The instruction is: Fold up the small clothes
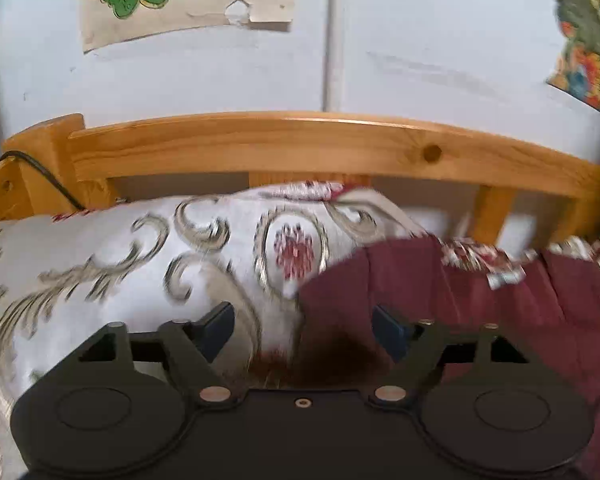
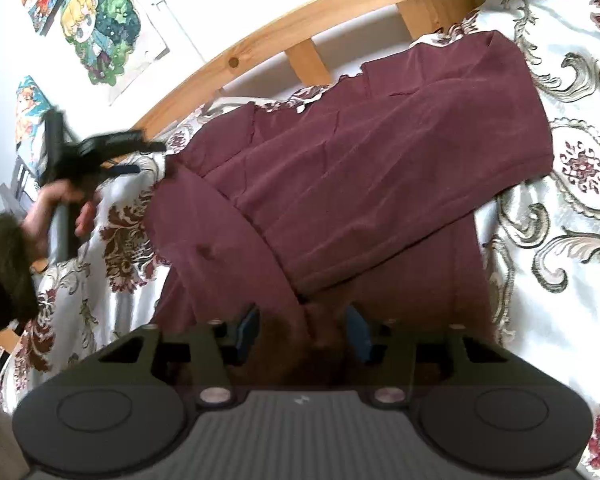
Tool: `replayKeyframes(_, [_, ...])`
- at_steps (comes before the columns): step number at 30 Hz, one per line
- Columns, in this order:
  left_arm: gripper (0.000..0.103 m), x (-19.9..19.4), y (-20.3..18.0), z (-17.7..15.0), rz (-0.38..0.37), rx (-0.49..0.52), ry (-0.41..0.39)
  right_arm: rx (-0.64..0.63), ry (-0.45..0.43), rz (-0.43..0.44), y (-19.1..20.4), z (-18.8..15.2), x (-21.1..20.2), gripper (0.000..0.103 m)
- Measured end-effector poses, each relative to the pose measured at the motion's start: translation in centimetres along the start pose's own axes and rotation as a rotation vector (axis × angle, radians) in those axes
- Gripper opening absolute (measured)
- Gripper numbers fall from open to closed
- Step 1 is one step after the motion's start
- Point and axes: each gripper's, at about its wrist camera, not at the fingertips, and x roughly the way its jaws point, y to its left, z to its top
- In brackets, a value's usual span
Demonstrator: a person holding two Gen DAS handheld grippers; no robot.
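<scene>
Blue-padded fingers: two per gripper; left gripper (image 1: 304, 330) spread wide, holding nothing; right gripper (image 2: 303, 330) parted around a fabric fold.
Maroon garment (image 2: 340, 184): one, partly folded, lying on the bedspread (image 2: 572, 232).
Wooden bed rail (image 1: 300, 144): one, far side.

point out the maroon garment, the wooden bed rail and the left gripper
maroon garment (image 2: 360, 184): right wrist view, middle of the folded cloth.
wooden bed rail (image 1: 300, 144): left wrist view, front face of the top bar.
left gripper (image 2: 140, 158): right wrist view, between its fingertips, at the garment's edge.
</scene>
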Motion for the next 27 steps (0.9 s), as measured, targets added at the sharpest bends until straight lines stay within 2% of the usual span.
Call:
replayKeyframes(3, [0.085, -1.8, 0.1, -2.4, -0.014, 0.024, 0.01, 0.016, 0.012, -0.013, -0.3, -0.2, 0.3, 0.053])
replayKeyframes(5, [0.085, -2.4, 0.3, -3.7, -0.026, 0.023, 0.032, 0.019, 0.026, -0.011, -0.3, -0.4, 0.5, 0.044])
replayKeyframes(6, [0.083, -2.4, 0.5, -4.3, -0.027, 0.013, 0.049, 0.015, 0.033, -0.005, -0.2, -0.5, 0.7, 0.027])
replayKeyframes(7, [0.081, -2.3, 0.7, -4.7, -0.032, -0.005, 0.07, 0.014, 0.041, 0.0, -0.1, -0.5, 0.8, 0.015])
replayKeyframes(9, [0.066, -1.9, 1.1, -5.5, -0.044, -0.032, 0.113, 0.032, 0.029, 0.032, -0.2, -0.5, 0.4, 0.01])
replayKeyframes(12, [0.064, -1.3, 0.5, -6.2, 0.005, -0.003, 0.128, 0.156, -0.031, 0.124, -1.2, 0.2, -1.0, 0.009])
replayKeyframes(14, [0.066, -1.1, -0.1, -6.5, 0.035, 0.003, 0.121, 0.194, -0.066, 0.113, -1.9, 0.8, -1.7, 0.009])
replayKeyframes(17, [0.073, -1.3, -1.1, -6.7, 0.058, 0.001, 0.129, 0.13, -0.041, 0.009, -2.2, 0.8, -1.4, 0.017])
replayKeyframes(20, [0.08, -2.2, -1.6, -6.9, 0.062, -0.015, 0.138, 0.104, -0.016, -0.012, -2.0, 0.6, -1.3, 0.031])
replayKeyframes(21, [0.082, -2.9, -1.7, -7.1, 0.055, -0.027, 0.135, 0.094, -0.013, -0.002, -1.8, 0.6, -1.3, 0.048])
replayKeyframes(22, [0.083, -3.7, -1.7, -7.3, 0.05, -0.035, 0.129, 0.08, -0.015, 0.009, -1.5, 0.6, -1.4, 0.061])
replayKeyframes(24, [0.088, -5.7, -1.7, -8.0, 0.037, -0.048, 0.12, 0.022, -0.009, -0.012, -0.5, 0.3, -1.4, 0.064])
replayKeyframes(26, [0.091, -8.2, -1.8, -9.1, 0.029, -0.062, 0.128, -0.069, 0.014, -0.119, 0.6, -0.4, -0.9, 0.064])
replayKeyframes(27, [0.092, -9.3, -1.9, -9.7, 0.029, -0.063, 0.136, -0.123, 0.024, -0.202, 1.2, -0.8, -0.3, 0.06])
